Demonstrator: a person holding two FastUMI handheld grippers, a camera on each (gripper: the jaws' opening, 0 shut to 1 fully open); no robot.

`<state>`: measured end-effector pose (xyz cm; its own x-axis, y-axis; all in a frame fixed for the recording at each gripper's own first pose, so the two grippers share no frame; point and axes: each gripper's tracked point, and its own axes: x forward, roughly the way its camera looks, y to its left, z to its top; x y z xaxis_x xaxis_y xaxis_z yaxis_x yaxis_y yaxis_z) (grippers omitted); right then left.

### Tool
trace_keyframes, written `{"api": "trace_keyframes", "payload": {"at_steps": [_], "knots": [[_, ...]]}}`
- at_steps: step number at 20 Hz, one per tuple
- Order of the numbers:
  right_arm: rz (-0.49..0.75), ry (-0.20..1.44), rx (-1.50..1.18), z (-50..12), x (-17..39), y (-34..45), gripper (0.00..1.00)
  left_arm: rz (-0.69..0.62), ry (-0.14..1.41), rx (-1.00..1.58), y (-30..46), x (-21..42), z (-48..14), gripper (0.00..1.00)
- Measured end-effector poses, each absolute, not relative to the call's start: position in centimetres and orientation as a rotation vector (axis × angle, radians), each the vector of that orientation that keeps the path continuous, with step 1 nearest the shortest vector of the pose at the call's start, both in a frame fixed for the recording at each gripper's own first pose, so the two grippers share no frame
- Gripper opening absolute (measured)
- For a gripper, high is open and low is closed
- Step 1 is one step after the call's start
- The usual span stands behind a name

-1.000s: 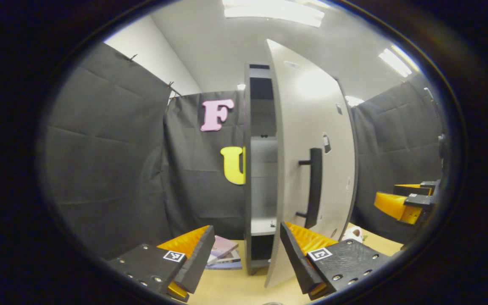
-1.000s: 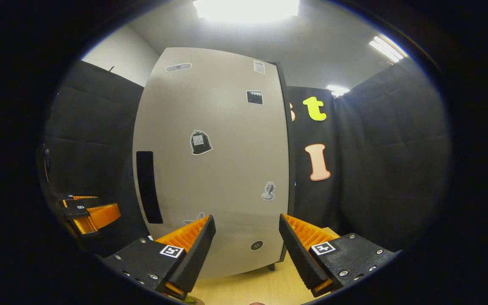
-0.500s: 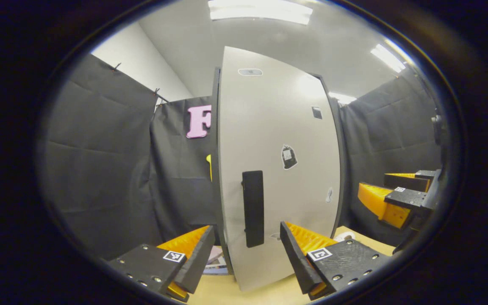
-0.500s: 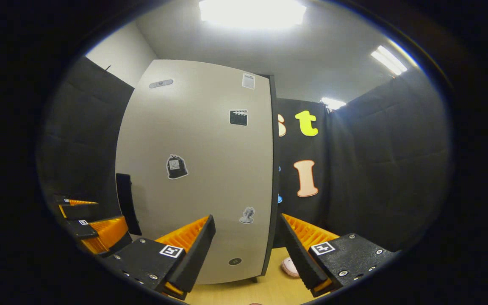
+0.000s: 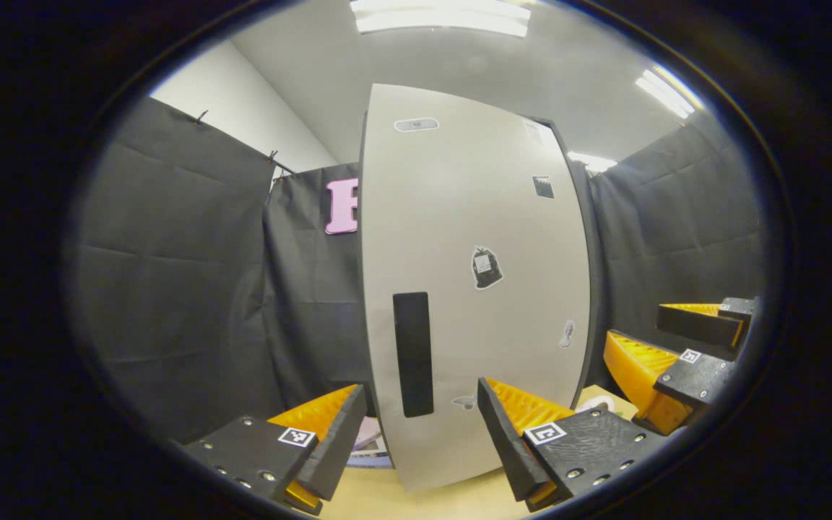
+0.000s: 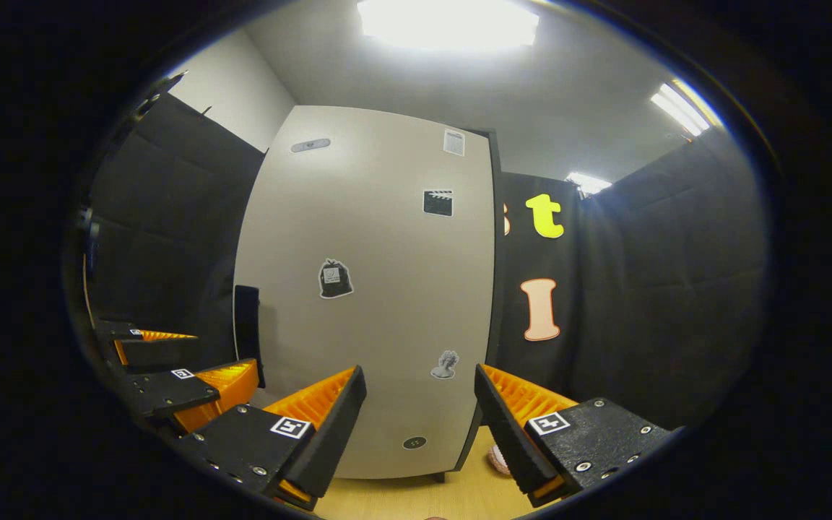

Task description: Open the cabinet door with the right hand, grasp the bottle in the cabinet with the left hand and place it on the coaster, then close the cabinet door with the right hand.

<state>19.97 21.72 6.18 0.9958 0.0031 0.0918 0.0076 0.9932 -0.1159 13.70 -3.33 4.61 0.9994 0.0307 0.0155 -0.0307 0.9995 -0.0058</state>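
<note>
Your left gripper (image 5: 416, 433) stood wide apart with nothing between its fingers, pointed at the cabinet door (image 5: 474, 289), and your right gripper (image 6: 419, 419) was spread just as wide and just as empty, facing the same door (image 6: 373, 289). In the left gripper view the right gripper (image 5: 676, 354) sat out at about three o'clock, apart from the door; in the right gripper view the left gripper (image 6: 170, 368) sat at about eight o'clock, near the door's handle side. The door lay flush across the front of the cabinet, so whatever stood inside was hidden and I cannot tell you where the bottle was; the coaster could not be made out either. The dark bar handle (image 5: 414, 354) ran upright at about six o'clock on the door, and small stickers (image 6: 334, 279) dotted the panel. Below, the pale wooden tabletop (image 6: 452, 495) carried the cabinet, with a stack of books (image 5: 369, 444) peeking out at its foot at seven o'clock and a small pale object (image 6: 497, 456) too hidden to name at its other corner. Black cloth walls (image 5: 170, 274) closed the booth, under bright ceiling lights (image 6: 448, 22).
</note>
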Motion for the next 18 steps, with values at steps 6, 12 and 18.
{"api": "trace_keyframes", "payload": {"at_steps": [6, 12, 18], "knots": [[-0.002, -0.106, -0.091, 6.4, 19.6, 21.3, 0.92, 0.015, -0.022, -0.009, -4.4, 13.6, 4.9, 0.93], [-0.019, -0.084, -0.044, 5.8, 19.8, 20.3, 0.93, 0.004, -0.047, -0.010, -4.9, 13.2, 5.6, 0.89], [-0.009, -0.070, -0.028, 5.6, 19.8, 20.5, 0.94, 0.030, -0.024, -0.014, -5.1, 12.6, 5.0, 0.89]]}}
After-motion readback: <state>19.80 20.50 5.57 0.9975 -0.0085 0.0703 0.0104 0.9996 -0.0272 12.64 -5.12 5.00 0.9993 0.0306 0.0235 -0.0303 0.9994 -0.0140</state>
